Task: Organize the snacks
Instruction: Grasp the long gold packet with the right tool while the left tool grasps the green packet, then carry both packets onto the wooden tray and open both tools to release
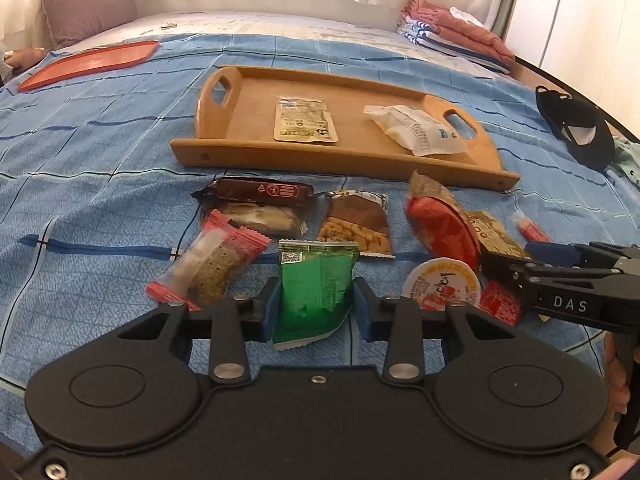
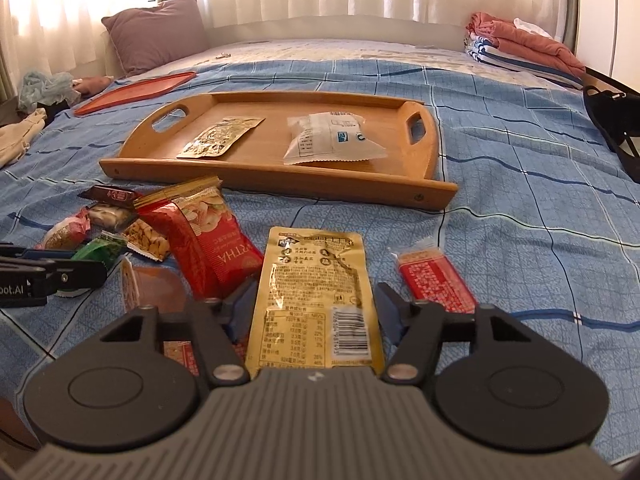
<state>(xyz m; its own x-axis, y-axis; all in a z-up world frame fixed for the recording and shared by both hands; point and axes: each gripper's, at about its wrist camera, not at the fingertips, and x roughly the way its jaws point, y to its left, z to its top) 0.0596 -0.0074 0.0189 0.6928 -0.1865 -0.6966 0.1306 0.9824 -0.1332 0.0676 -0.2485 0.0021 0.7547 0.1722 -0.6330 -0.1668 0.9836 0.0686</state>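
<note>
Blue checked bedspread [image 1: 100, 152] carries our wooden tray [image 1: 256, 152], which holds two packets. Our left gripper [image 1: 316, 304] brackets the green packet [image 1: 316, 284], pads touching its sides. Our right gripper [image 2: 314, 308] straddles the gold packet [image 2: 316, 292], jaws apart.

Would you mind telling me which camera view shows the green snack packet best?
The left wrist view: the green snack packet fills the gap between the left hand-held gripper fingers, front fully visible. The right wrist view shows only a small, distant part of it behind that gripper.
</note>
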